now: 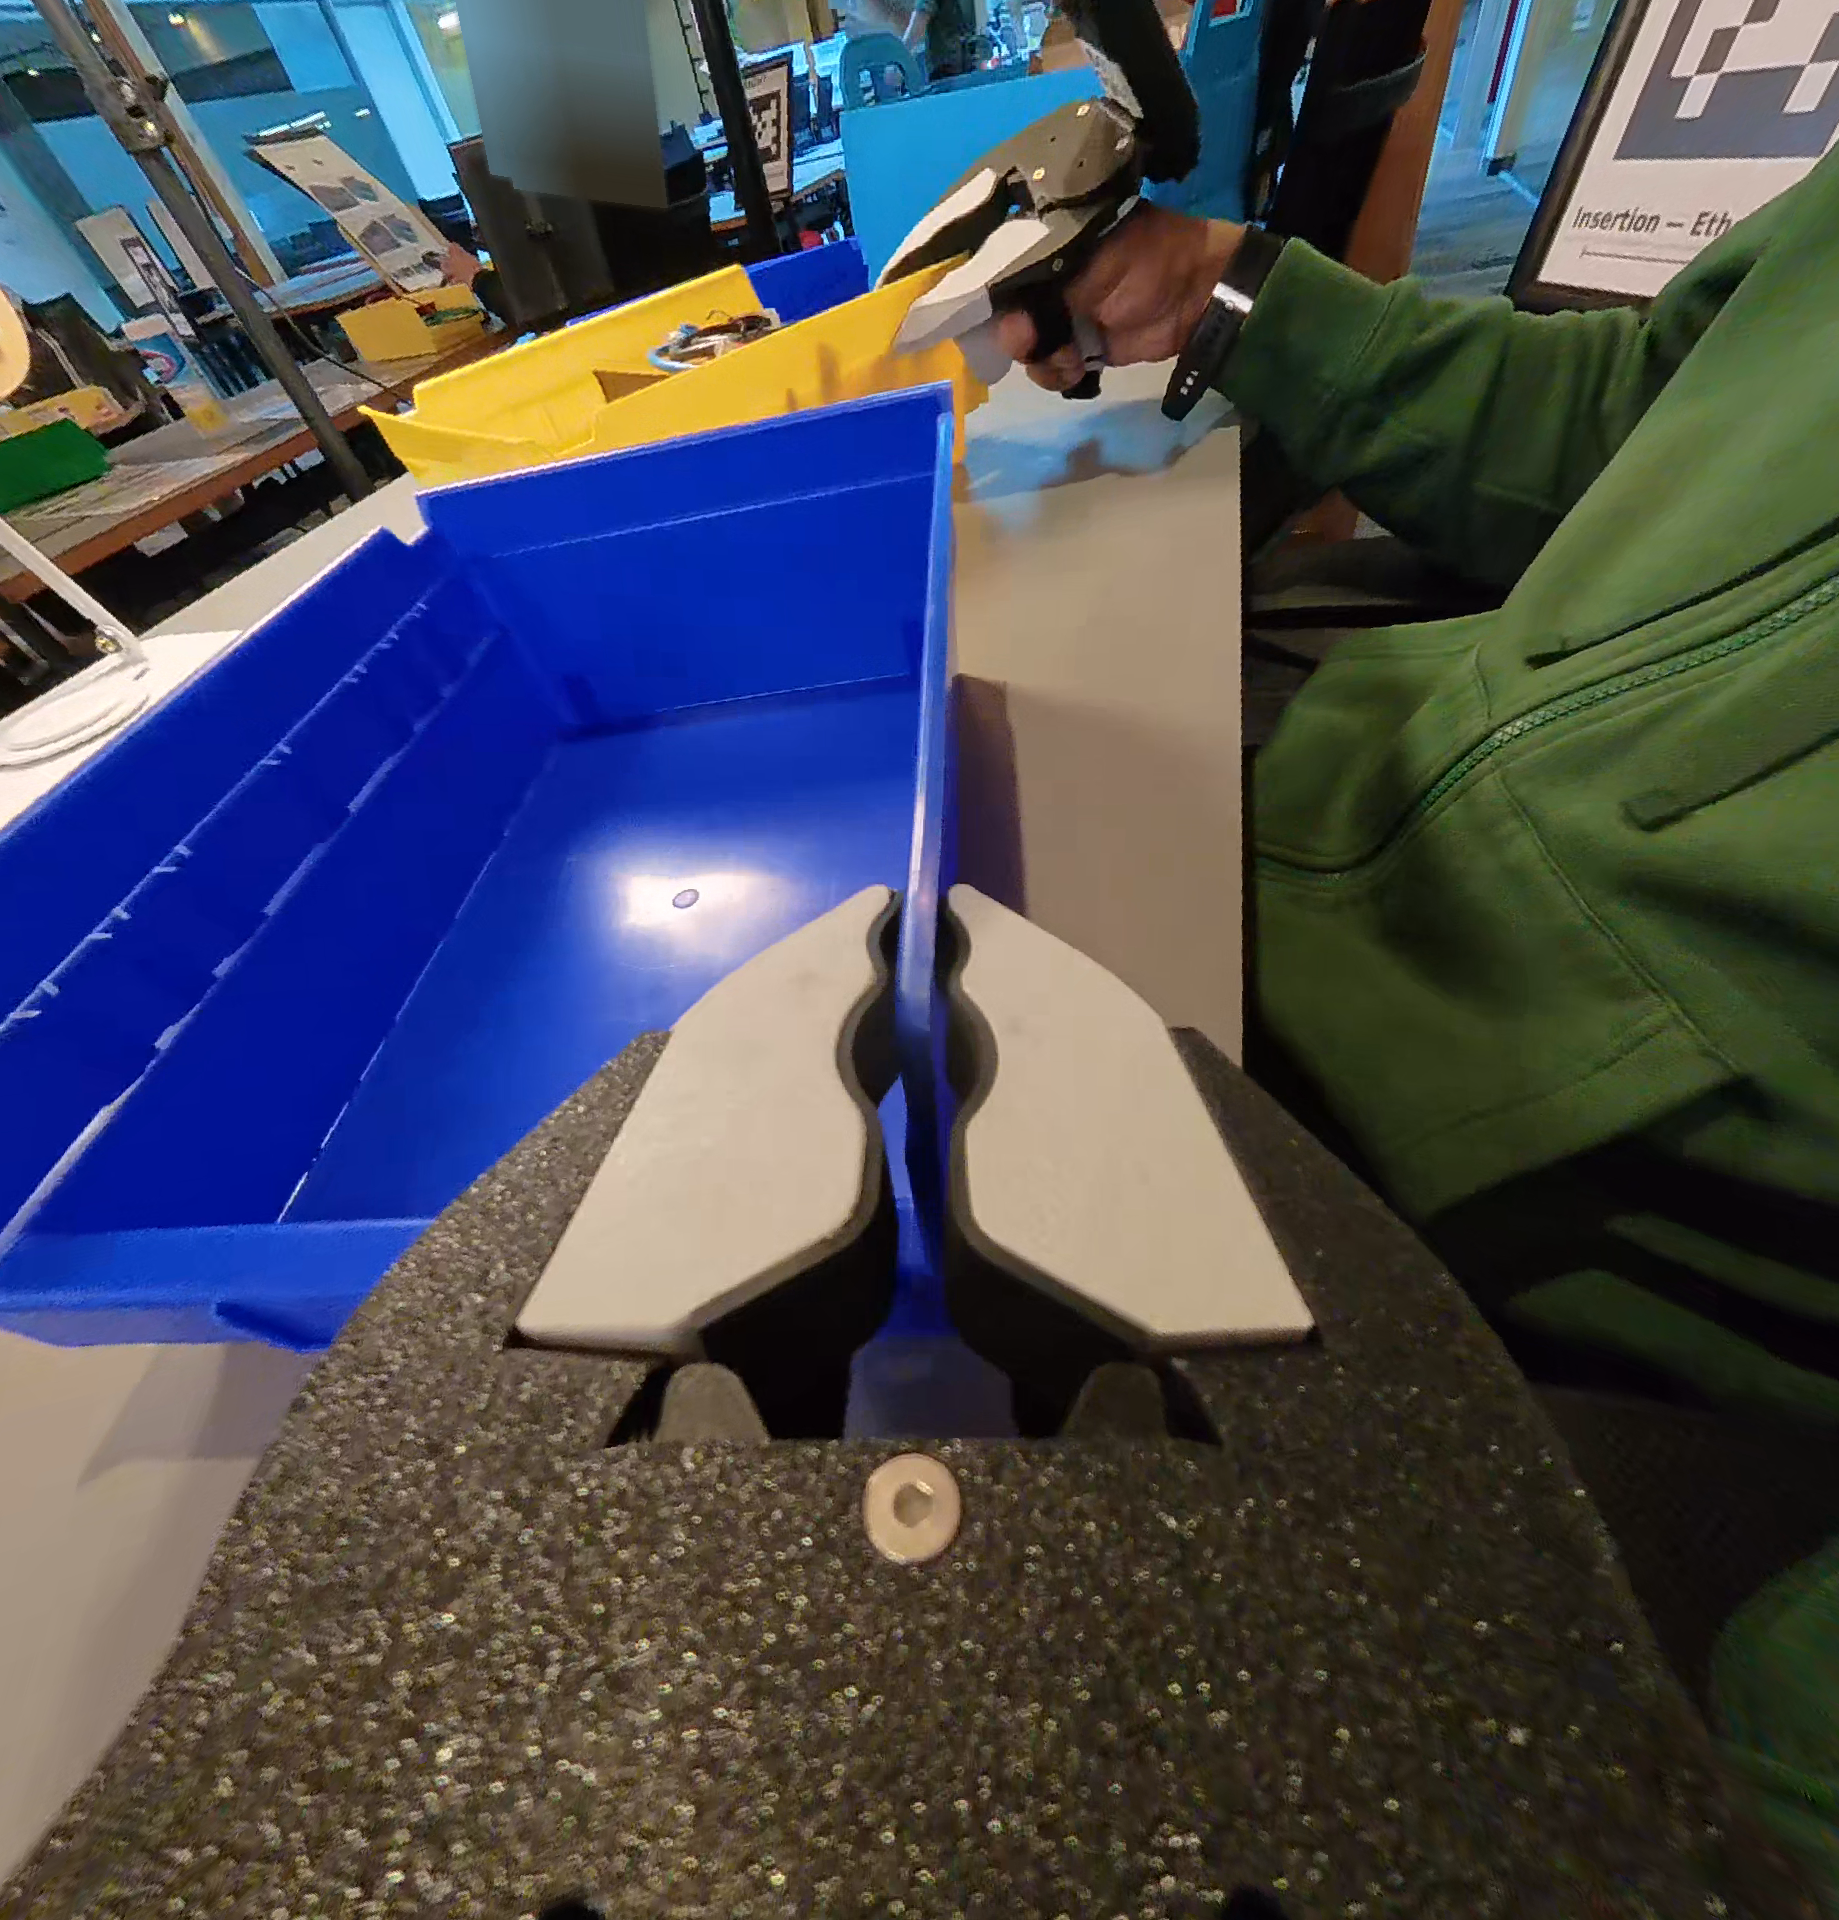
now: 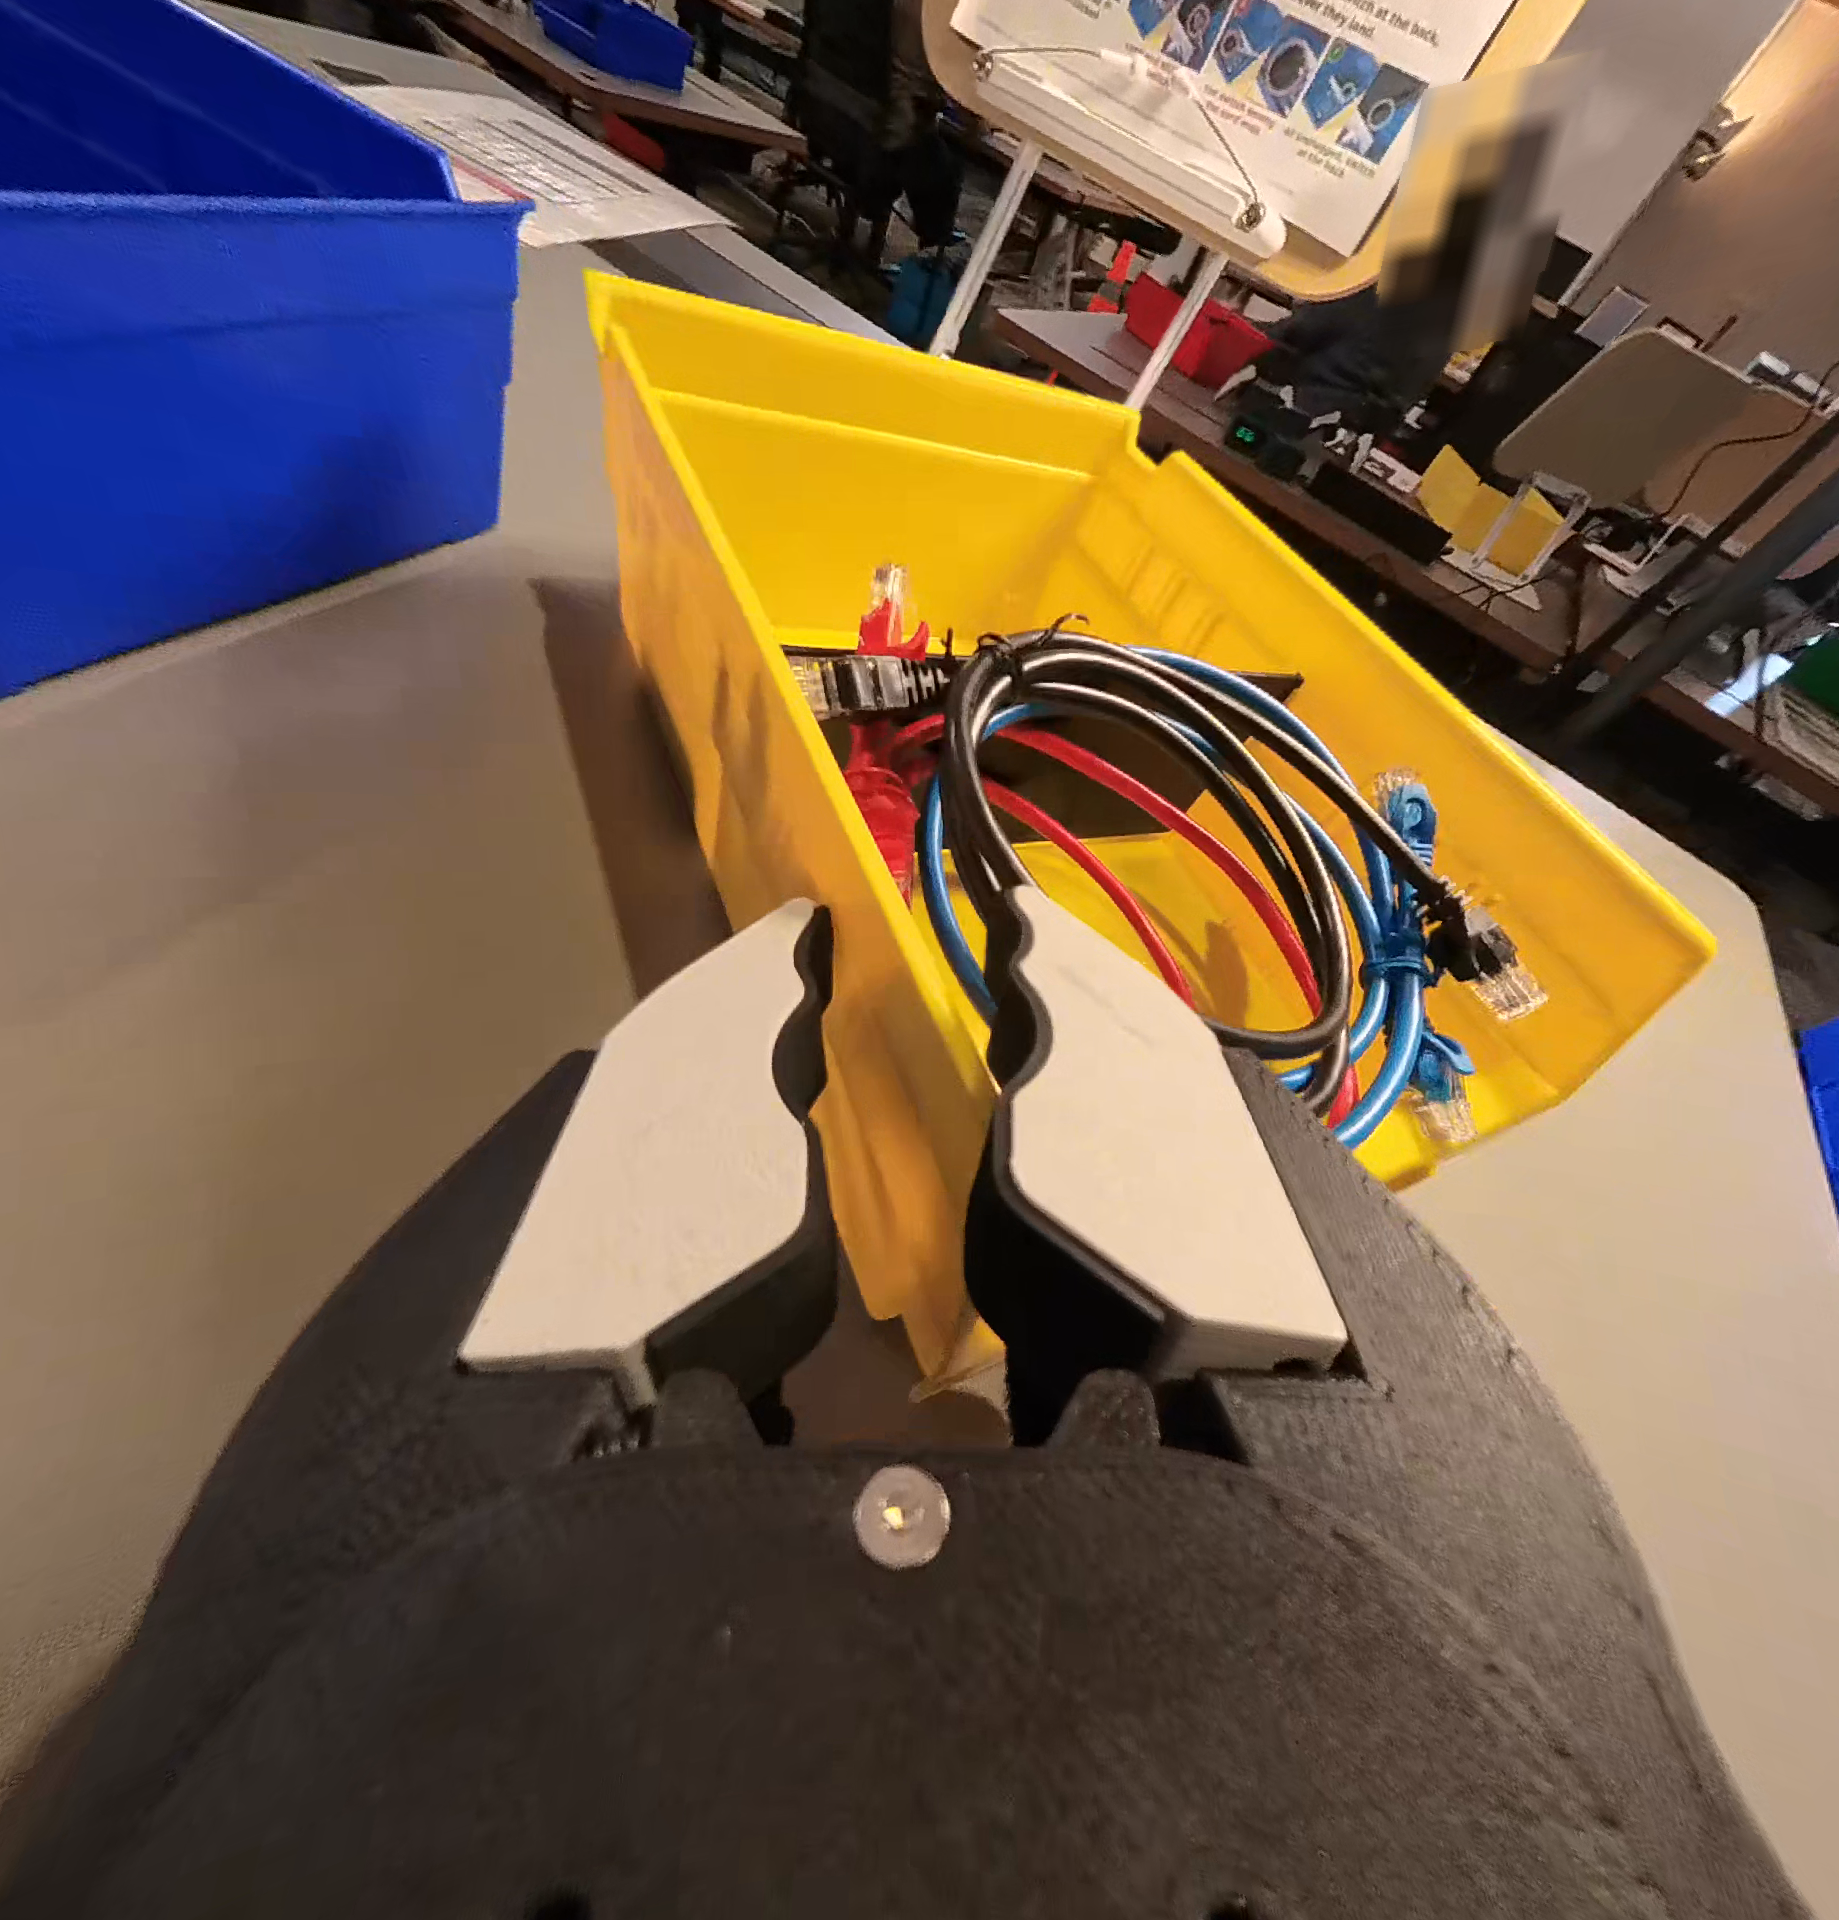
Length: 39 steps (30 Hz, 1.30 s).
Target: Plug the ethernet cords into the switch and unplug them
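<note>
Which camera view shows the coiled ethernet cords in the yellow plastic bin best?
The right wrist view: the coiled red, blue and black ethernet cords lie open to it inside the yellow plastic bin. The left wrist view shows only a small far bundle above the bin's rim.

Blue bin (image 1: 271,935): left wall and near corner cut off by the frame edge in the left wrist view; near stretch of its right wall hidden between the left fingers (image 1: 749,1122). In the right wrist view, only one corner shows.

Yellow bin (image 2: 894,436): near corner hidden behind the right fingers (image 2: 1112,1143); contents too small to tell in the left wrist view.

Cords (image 2: 1154,831): lower loops hidden behind the fingers and bin wall.

Black object (image 2: 1091,790) under the cords: mostly covered, kind unclear.

Background: two mosaic patches; far desks' clutter too small to identify.

Person's green sleeve (image 1: 1466,416): cut off at the right edge.
</note>
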{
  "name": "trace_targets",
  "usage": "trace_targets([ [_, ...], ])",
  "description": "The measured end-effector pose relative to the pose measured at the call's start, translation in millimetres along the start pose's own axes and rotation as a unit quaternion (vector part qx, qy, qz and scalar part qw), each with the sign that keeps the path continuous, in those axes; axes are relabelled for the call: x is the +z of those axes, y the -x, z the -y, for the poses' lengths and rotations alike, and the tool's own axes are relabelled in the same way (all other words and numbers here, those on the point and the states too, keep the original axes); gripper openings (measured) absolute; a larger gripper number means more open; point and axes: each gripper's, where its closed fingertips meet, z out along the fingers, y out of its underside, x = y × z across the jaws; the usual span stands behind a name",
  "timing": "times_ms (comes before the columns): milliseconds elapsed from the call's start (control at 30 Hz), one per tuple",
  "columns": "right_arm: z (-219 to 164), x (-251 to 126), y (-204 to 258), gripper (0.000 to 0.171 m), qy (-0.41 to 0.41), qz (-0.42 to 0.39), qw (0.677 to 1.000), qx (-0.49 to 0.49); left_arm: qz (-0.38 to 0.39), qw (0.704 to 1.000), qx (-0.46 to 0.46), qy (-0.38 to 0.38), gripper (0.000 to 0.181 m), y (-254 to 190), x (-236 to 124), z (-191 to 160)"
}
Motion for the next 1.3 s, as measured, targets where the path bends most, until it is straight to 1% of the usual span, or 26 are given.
trace_targets([
  [200,9,6,22,0.014,-0.017,0.052,0.999,0.000,-0.043,0.999,0.015,-0.009,0.003,-16,5,5],
  [333,18,24,34,0.013,-0.030,0.052,0.998,-0.014,-0.085,0.996,0.030,-0.023,0.003,-31,5,8],
  [500,29,41,53,0.011,-0.036,0.102,0.994,-0.012,-0.131,0.990,0.044,-0.034,0.003,-48,15,14],
  [567,32,48,63,0.004,-0.030,0.145,0.989,0.001,-0.146,0.988,0.047,-0.036,0.003,-54,20,16],
  [700,42,69,77,0.004,-0.023,0.195,0.980,-0.012,-0.171,0.983,0.053,-0.042,0.003,-60,29,20],
  [867,60,100,102,0.004,-0.030,0.271,0.962,-0.018,-0.184,0.980,0.055,-0.044,0.003,-64,35,23],
  [933,67,109,110,0.004,-0.034,0.312,0.950,-0.002,-0.189,0.979,0.056,-0.047,0.003,-66,32,23],
  [1067,76,123,123,0.003,-0.060,0.372,0.926,-0.008,-0.182,0.981,0.056,-0.049,0.003,-64,28,21],
  [1200,83,131,126,0.004,-0.109,0.378,0.919,-0.024,-0.176,0.981,0.058,-0.049,0.003,-63,25,20],
  [1300,86,128,117,0.008,-0.133,0.359,0.924,-0.016,-0.177,0.981,0.060,-0.051,0.003,-63,25,20],
])
